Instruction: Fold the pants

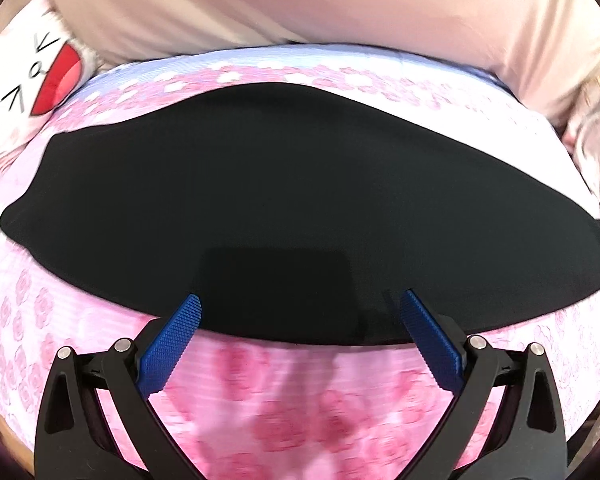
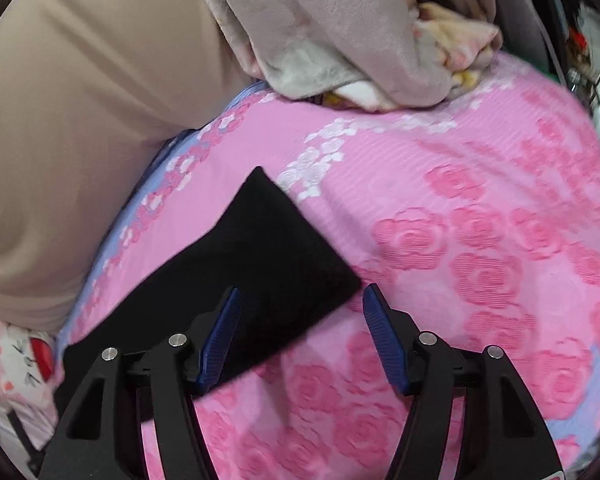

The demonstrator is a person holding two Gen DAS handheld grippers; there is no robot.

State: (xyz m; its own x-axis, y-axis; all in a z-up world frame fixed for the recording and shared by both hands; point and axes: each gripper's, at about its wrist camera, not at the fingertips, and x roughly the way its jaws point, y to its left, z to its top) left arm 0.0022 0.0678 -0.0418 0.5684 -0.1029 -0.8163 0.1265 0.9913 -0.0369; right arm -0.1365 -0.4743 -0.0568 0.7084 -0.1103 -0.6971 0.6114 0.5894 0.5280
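Left wrist view, black pants point(image 1: 268, 208) lay flat on pink rose bedspread point(image 1: 300, 408), long axis running side to side, left tool point(image 1: 300, 312) wide and empty over near edge, right tool point(image 2: 300, 300) wide, holding nothing, straddling a pants corner.

The near part of the bed point(image 2: 480, 220), covered in pink rose-print cloth, lies bare on the right side, open for a gripper to pass. The black pants point(image 1: 260, 208) lie flat across the middle and raise no barrier. Along the far edge a beige pillow point(image 1: 320, 4) bulks up. At the far right corner a heap of grey and yellow blankets point(image 2: 320, 40) blocks the way. A white cartoon-print cushion point(image 1: 32, 80) sits at the far left corner.
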